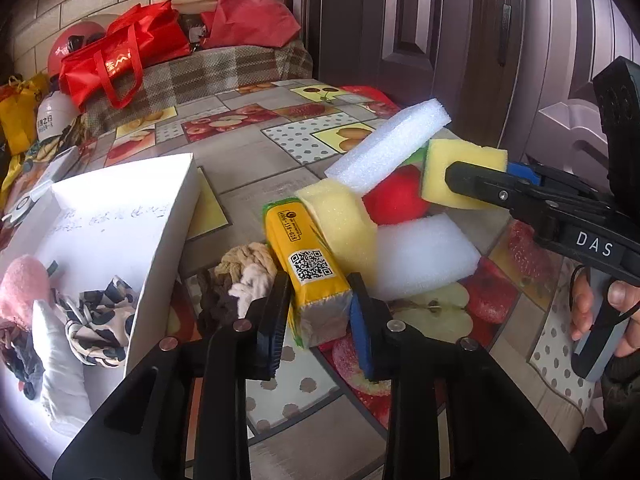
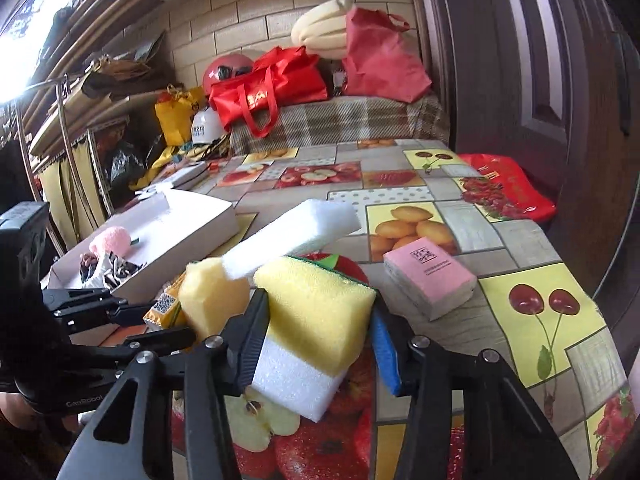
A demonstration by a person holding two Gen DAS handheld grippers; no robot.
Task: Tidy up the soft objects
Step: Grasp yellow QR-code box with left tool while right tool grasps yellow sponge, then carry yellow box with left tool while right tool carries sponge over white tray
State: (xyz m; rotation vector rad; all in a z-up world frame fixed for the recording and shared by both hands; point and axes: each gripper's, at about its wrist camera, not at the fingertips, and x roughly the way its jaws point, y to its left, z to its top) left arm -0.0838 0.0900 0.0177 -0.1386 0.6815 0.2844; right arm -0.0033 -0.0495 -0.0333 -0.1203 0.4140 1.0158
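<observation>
Two grips | left fingers [image 1: 276, 316] clamp tissue pack [image 1: 310, 268] | right fingers [image 2: 256, 328] clamp yellow sponge [image 2: 320, 312]

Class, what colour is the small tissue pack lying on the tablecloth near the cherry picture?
The tissue pack is pink on top with white sides, clearest in the right wrist view.

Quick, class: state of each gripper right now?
Left gripper: closed on the yellow tissue pack.
Right gripper: closed on the yellow sponge.

Left gripper [image 1: 320, 300] points downward, jaws clamped on a yellow packet [image 1: 308, 264]; right gripper [image 2: 316, 316] squeezes a yellow sponge block [image 2: 316, 312], hand [image 1: 600, 312] gripping its handle.
</observation>
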